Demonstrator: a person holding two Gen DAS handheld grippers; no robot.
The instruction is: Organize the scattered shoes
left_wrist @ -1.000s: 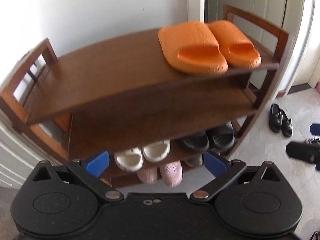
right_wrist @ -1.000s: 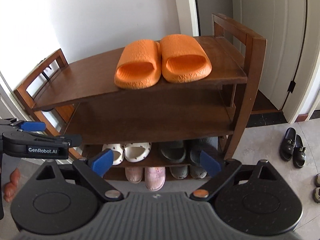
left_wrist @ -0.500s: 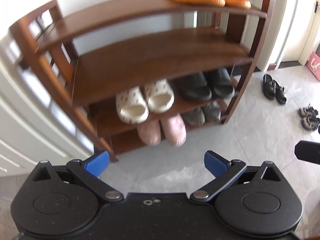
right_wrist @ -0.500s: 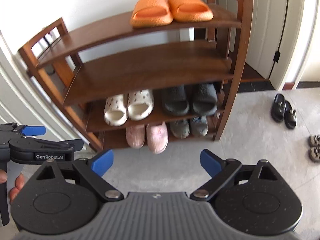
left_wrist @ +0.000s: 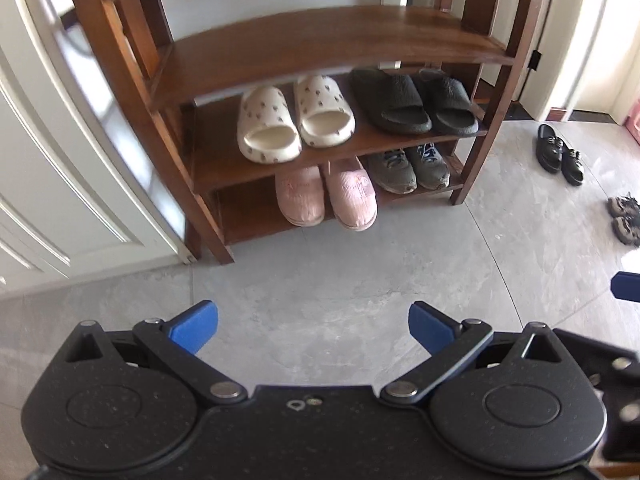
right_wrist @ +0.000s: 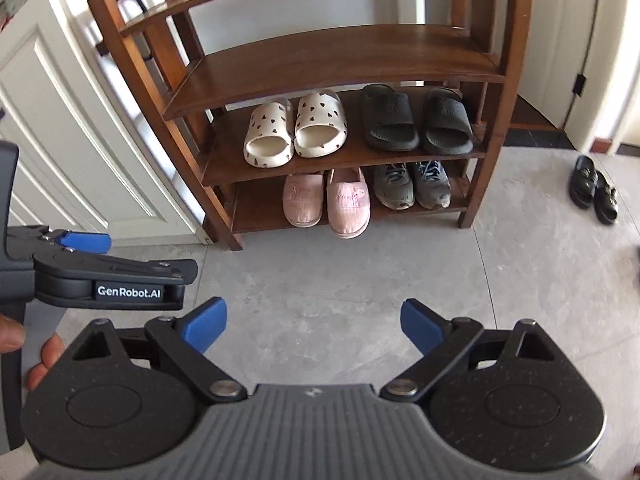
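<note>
A brown wooden shoe rack (left_wrist: 320,46) (right_wrist: 340,60) stands against the wall. Its lower shelves hold cream slippers (left_wrist: 294,118) (right_wrist: 296,128), black slides (left_wrist: 412,100) (right_wrist: 416,120), pink slippers (left_wrist: 326,196) (right_wrist: 326,200) and grey sneakers (left_wrist: 408,166) (right_wrist: 412,184). Black loafers (left_wrist: 558,154) (right_wrist: 594,188) and grey sandals (left_wrist: 624,220) lie loose on the floor to the right. My left gripper (left_wrist: 312,328) (right_wrist: 72,240) and right gripper (right_wrist: 314,326) both hang open over bare floor, holding nothing.
A white panelled door (left_wrist: 48,160) (right_wrist: 60,120) is left of the rack. Grey tiled floor (left_wrist: 340,272) stretches in front. White doors and a frame (right_wrist: 592,40) stand at the right. A hand (right_wrist: 36,356) grips the left tool.
Both grippers have dropped and pulled back from the rack's top shelf; the orange slippers have slid out of view and the lower shelves and floor now fill the frames.
</note>
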